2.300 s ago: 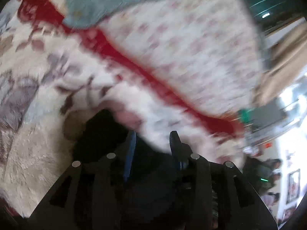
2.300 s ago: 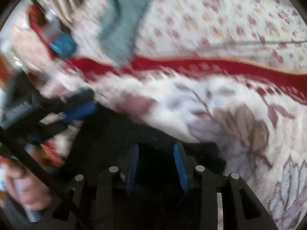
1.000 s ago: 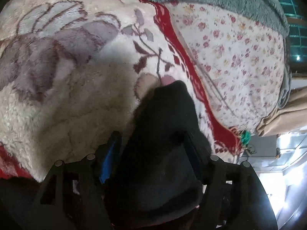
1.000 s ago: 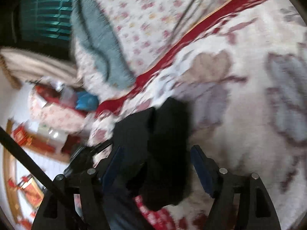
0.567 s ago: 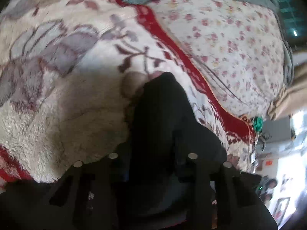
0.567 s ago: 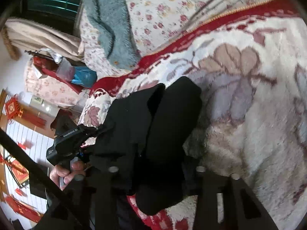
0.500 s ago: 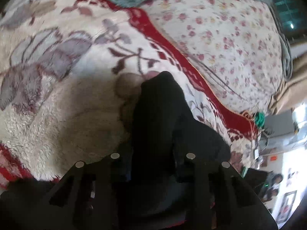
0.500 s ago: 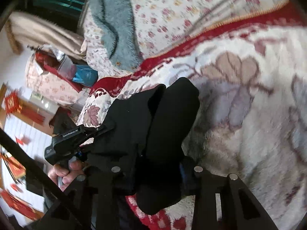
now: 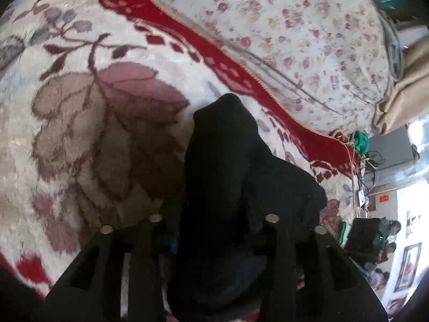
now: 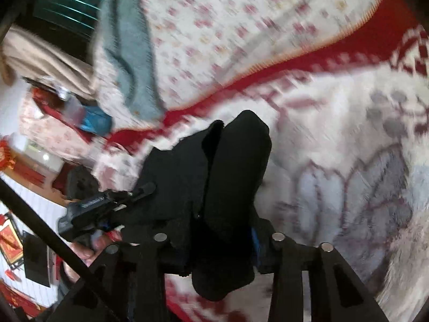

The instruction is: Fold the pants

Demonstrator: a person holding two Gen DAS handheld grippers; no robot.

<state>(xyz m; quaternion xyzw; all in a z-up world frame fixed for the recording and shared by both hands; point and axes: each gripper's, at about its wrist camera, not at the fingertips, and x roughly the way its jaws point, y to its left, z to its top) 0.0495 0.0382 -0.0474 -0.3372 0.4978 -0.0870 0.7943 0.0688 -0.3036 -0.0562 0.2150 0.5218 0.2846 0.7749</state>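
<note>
The black pants [image 9: 222, 166] lie bunched on the fluffy flowered blanket [image 9: 80, 112]. My left gripper [image 9: 214, 230] is shut on a thick fold of the pants, which covers both fingers. In the right wrist view the pants [image 10: 230, 177] stand up in a doubled fold. My right gripper [image 10: 219, 241] is shut on that fold, fingers mostly hidden by cloth. The left gripper [image 10: 107, 204] shows at the left there, holding the same garment.
A red blanket border [image 9: 241, 80] runs diagonally, with a small-flowered quilt [image 9: 295, 32] beyond. A grey-green fleece [image 10: 128, 61] lies on the quilt. Room clutter and pictures [image 9: 388, 241] sit past the bed's edge at right.
Both grippers went from open around the pants to shut on them. They have since lifted and carried the bunched fold across the blanket; the right view is blurred with motion.
</note>
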